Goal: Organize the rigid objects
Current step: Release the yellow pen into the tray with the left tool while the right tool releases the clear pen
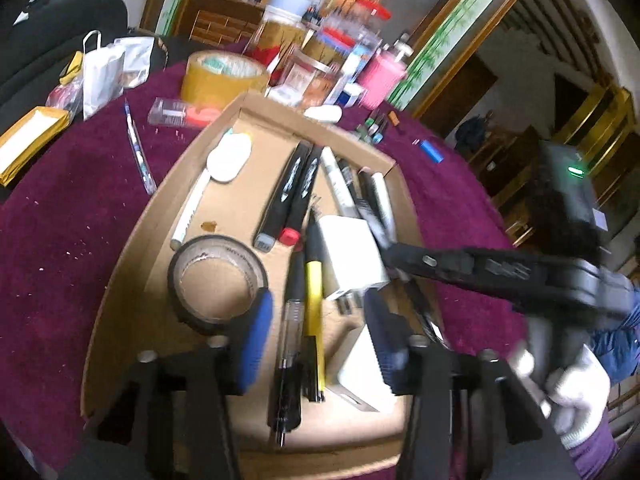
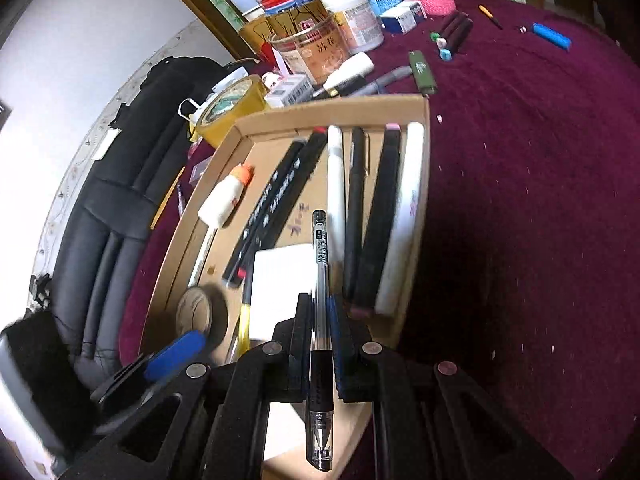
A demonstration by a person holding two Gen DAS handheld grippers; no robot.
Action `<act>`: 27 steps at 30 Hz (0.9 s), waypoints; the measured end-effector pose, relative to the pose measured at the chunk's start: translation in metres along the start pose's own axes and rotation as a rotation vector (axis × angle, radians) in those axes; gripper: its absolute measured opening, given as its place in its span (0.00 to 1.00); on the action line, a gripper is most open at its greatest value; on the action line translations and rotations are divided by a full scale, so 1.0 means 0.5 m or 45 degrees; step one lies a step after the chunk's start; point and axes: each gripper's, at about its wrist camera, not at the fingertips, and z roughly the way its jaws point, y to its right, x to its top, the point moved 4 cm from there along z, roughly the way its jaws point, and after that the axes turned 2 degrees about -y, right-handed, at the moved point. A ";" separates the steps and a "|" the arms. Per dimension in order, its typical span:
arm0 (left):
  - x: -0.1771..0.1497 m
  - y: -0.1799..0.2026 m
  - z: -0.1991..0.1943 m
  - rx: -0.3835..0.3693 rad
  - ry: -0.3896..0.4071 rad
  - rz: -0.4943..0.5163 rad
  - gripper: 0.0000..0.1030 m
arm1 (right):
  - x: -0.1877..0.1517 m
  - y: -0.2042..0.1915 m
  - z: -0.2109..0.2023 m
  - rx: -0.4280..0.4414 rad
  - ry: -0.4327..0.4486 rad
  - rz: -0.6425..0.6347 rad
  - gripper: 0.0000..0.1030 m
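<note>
Pen (image 2: 320, 320) sits pinched in our right gripper (image 2: 320, 344) above the cardboard tray (image 2: 424, 128); we should lower it parallel beside the markers (image 2: 376, 216). Our left gripper (image 1: 316, 344) hangs spread.

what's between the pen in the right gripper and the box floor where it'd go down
The right gripper is shut on the clear gel pen, held over the cardboard box. Right under it lies the white block, with black markers to its right. Bare floor shows only further left, near the glue bottle.
</note>
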 end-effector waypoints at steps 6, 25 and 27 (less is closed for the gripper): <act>-0.016 -0.018 -0.088 -0.065 0.133 -0.041 0.60 | 0.068 -0.017 0.015 0.131 -0.020 0.079 0.10; -0.057 -0.130 -0.155 -0.029 0.190 -0.245 0.75 | 0.130 -0.107 0.143 0.180 -0.043 0.169 0.37; -0.060 -0.124 -0.156 -0.012 0.196 -0.236 0.75 | 0.123 -0.108 0.112 0.149 -0.005 0.097 0.39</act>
